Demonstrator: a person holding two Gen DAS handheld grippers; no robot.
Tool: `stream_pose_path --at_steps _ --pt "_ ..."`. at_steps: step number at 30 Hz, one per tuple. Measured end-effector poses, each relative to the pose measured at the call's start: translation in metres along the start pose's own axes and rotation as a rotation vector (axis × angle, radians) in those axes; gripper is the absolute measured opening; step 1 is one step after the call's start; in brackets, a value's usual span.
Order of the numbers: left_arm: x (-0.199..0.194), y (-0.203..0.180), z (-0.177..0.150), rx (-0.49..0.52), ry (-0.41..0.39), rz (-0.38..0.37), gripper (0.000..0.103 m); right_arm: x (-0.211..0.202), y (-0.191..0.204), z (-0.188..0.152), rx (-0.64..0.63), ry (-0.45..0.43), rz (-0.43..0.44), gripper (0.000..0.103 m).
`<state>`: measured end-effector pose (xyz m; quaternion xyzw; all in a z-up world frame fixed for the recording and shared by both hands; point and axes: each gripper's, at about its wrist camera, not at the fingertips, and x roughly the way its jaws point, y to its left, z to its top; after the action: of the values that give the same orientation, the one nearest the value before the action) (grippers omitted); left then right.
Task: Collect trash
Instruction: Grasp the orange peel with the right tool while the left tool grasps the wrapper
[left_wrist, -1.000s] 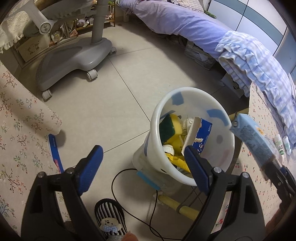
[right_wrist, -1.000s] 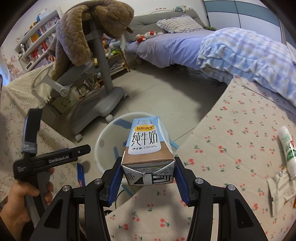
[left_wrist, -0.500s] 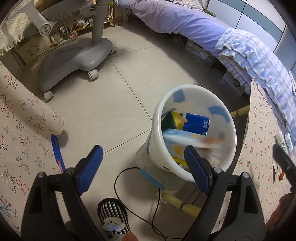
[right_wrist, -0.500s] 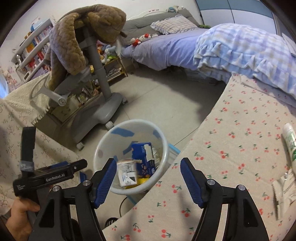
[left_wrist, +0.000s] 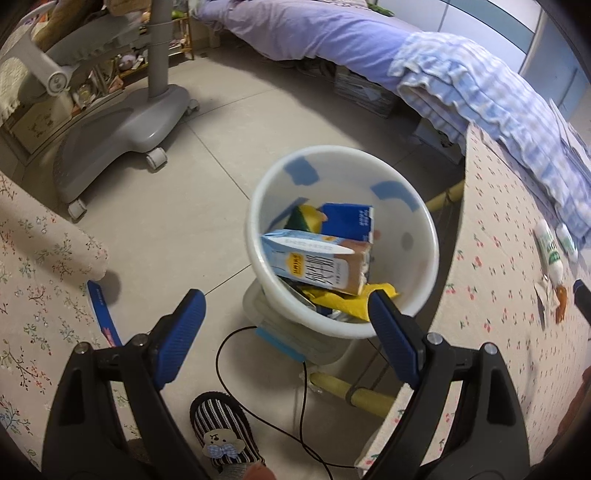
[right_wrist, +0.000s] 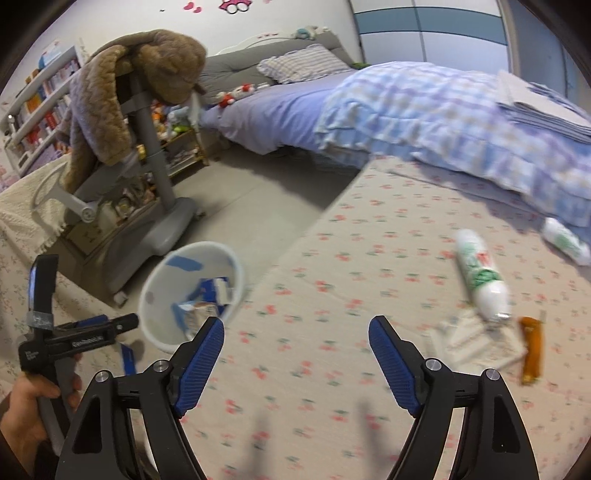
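A white bin stands on the floor beside the cherry-print table. Inside it a light blue milk carton lies on its side over a dark blue carton and yellow scraps. My left gripper hovers open above the bin's near rim, empty. My right gripper is over the table with its jaws opening and nothing between them. To its right lie a white tube, crumpled white wrappers and an orange wrapper. The bin sits at its left.
A grey wheeled chair base stands on the tiled floor, with a bed and checked blanket behind. A black cable and a striped slipper lie below the bin. A second white tube rests near the blanket. A floral cloth covers the left.
The right gripper let go of the light blue milk carton, which dropped into the bin. It then swung right over the table, jaws spreading. The left gripper shifted slightly and stayed open.
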<state>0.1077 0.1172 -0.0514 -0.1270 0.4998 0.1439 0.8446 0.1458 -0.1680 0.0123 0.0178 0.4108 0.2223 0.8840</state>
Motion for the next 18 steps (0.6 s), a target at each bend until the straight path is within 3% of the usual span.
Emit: stream_pose_path --at_steps 10,14,18 --pt "-0.006 -0.036 -0.007 0.083 -0.006 -0.035 0.089 -0.03 -0.108 -0.022 0.15 -0.011 -0.179 0.084" --pt "-0.006 -0.059 -0.007 0.121 -0.005 -0.048 0.089 -0.029 -0.141 -0.032 0.193 -0.007 -0.278 0.084" --pt "-0.006 -0.082 -0.009 0.152 -0.002 -0.065 0.089 -0.021 -0.168 -0.038 0.249 0.011 -0.316 0.084"
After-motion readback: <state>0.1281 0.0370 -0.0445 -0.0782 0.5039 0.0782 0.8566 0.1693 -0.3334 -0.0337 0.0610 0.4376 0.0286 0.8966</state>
